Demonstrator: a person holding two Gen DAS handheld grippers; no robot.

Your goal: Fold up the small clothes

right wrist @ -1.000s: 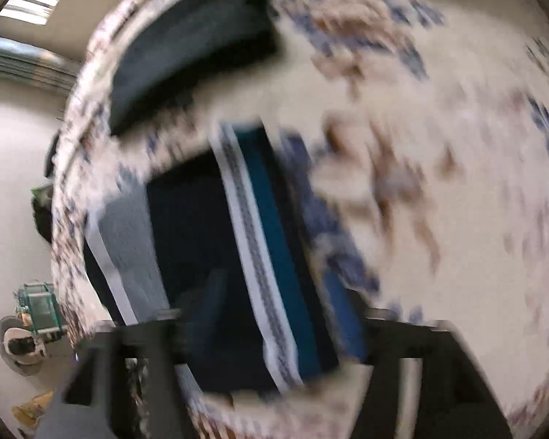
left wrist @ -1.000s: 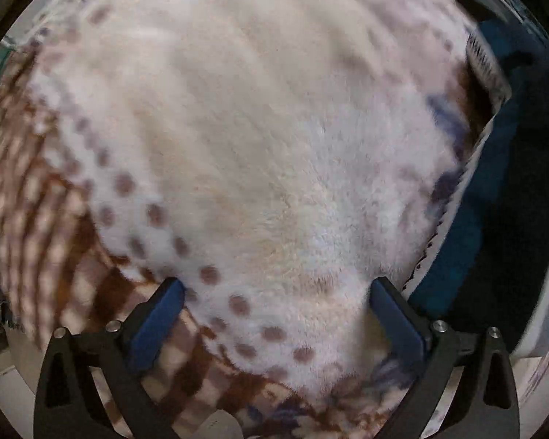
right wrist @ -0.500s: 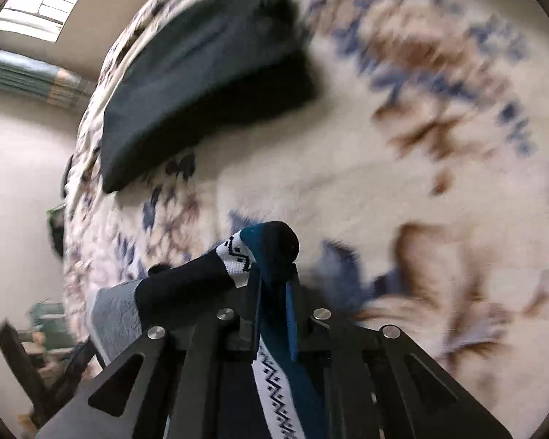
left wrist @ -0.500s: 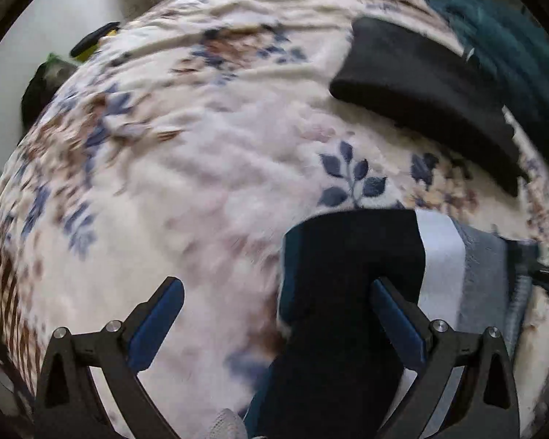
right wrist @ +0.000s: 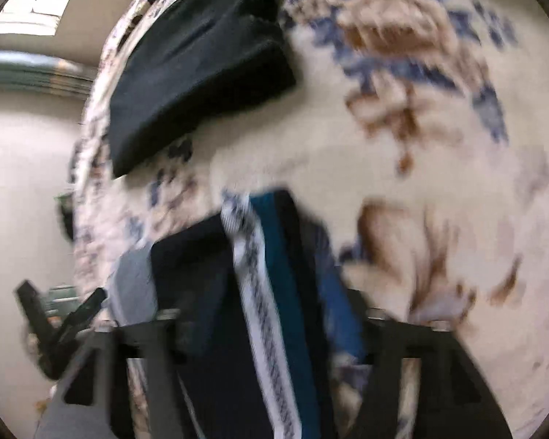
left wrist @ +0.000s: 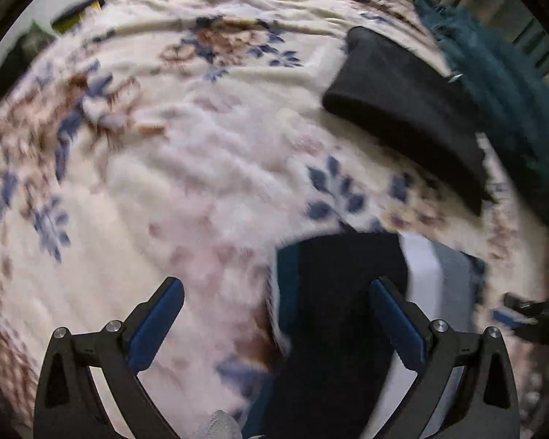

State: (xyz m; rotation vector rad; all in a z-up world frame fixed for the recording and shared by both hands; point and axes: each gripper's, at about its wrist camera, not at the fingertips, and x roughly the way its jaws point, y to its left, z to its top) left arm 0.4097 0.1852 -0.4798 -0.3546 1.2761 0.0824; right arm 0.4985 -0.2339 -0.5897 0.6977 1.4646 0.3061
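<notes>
A small dark navy garment with teal, white and grey stripes (left wrist: 340,292) lies folded on the floral blanket (left wrist: 186,168). My left gripper (left wrist: 274,307) is open just above it, with its right finger over the dark part. In the right wrist view the same garment (right wrist: 238,292) lies under my right gripper (right wrist: 267,329), whose jaws stand wide apart and hold nothing; this view is blurred. The right gripper also shows at the right edge of the left wrist view (left wrist: 527,314).
A folded black garment (left wrist: 402,109) lies farther back on the blanket; it also shows in the right wrist view (right wrist: 197,66). A dark teal cloth (left wrist: 501,91) is heaped behind it. The bed edge and floor are at left (right wrist: 18,190).
The right gripper was shut on the striped garment's edge half a second ago; now it is open and the garment lies flat. The left gripper stayed open and barely moved since then.
</notes>
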